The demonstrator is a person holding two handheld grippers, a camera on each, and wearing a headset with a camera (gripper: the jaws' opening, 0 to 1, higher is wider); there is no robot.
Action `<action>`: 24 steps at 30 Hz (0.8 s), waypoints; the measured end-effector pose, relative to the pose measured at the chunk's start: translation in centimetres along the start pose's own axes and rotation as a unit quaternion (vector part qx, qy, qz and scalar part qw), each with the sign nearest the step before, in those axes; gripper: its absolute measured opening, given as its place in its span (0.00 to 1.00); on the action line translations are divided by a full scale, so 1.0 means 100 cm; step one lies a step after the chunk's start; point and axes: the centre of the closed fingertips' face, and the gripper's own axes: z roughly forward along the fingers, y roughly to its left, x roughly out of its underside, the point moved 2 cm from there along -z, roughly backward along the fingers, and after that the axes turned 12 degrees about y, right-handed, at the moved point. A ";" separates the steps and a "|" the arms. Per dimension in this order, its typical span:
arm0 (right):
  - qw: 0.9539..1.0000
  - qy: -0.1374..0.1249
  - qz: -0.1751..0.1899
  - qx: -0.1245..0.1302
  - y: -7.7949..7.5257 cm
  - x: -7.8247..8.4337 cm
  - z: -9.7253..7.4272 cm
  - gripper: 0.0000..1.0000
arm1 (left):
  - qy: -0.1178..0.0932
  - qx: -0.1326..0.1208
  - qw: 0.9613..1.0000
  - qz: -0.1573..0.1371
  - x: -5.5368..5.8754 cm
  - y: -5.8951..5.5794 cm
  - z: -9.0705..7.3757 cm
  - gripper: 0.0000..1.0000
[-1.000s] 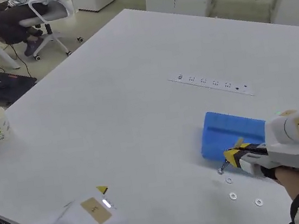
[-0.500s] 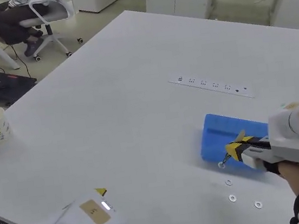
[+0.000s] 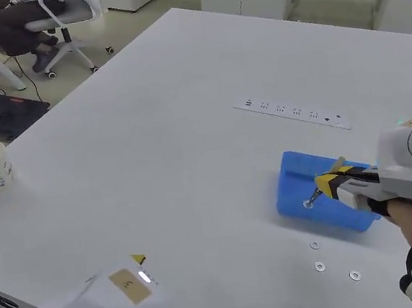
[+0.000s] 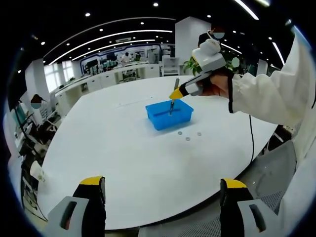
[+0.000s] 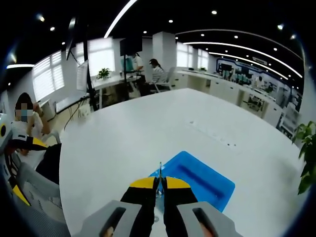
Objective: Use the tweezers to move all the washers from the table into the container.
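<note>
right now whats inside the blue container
The tweezers' tip, holding a washer, hangs over the blue container. Its visible floor looks bare; the right gripper covers the rest.

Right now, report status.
Right tongs shut on tweezers, washer at tip over bin. Left tongs open. Three washers on table. Nothing blocking.

All three views toward container (image 3: 293, 181)

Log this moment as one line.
right gripper: shut on tweezers | washer: held over container | three washers on table | left gripper: open, at table edge
</note>
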 end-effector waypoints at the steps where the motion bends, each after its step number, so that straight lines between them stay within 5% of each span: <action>1: 1.000 -0.003 0.001 0.003 -0.003 -0.002 0.000 0.01 | 0.000 0.000 1.000 0.000 0.000 0.000 0.000 0.99; 11: 1.000 -0.013 0.016 0.016 -0.020 -0.010 0.007 0.01 | 0.008 0.003 1.000 0.002 0.001 -0.001 0.004 0.99; 24: 1.000 0.005 0.019 0.022 -0.026 -0.003 0.034 0.01 | 0.016 0.004 1.000 -0.004 0.004 0.002 0.007 0.99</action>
